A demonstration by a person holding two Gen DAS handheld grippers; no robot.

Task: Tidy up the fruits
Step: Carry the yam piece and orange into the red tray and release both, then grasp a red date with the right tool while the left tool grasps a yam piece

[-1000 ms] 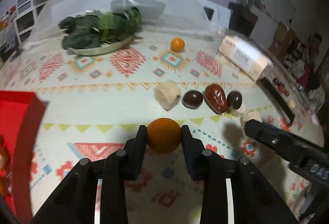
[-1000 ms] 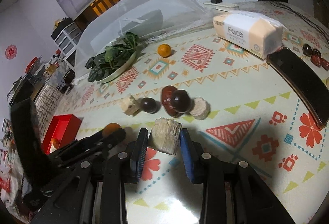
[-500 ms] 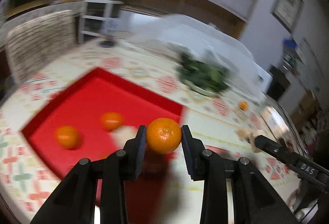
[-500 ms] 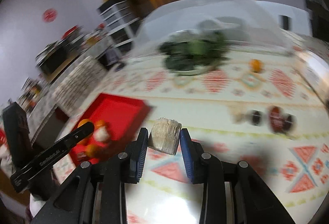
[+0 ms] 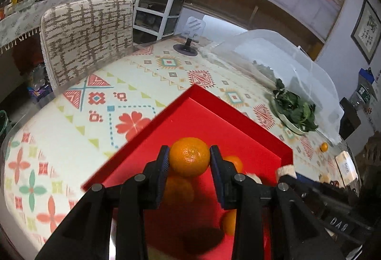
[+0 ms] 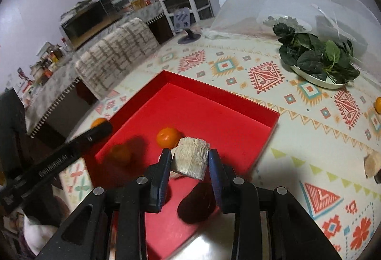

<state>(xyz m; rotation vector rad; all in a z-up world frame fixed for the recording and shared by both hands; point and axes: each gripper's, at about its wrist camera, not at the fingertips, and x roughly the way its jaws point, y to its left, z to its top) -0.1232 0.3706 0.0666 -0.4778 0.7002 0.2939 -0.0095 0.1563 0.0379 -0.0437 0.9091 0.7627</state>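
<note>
The left gripper pinches a round orange between its two fingers. It holds the orange up over the red tray, which sits on a table with a patterned cloth. Down in the tray lie more oranges — one peeks out just behind the right finger, and another lies lower down, partly hidden by the gripper.

The right gripper pinches a pale, rough chunk between its fingers. What the chunk is cannot be told. It hangs over the near part of the red tray too. In the right wrist view one small orange lies on the tray floor just behind the chunk, and a blurry orange one lies to the left of it in shadow. The left gripper shows at the left side of that view, with its orange at the tip.

Far across the table sits a plate of dark green leaves, beside a clear dome cover. One more little orange rests alone on the cloth, well apart from the tray. Another pale chunk lies on the cloth at the right edge. A chair with a woven back stands at the table's far side.
</note>
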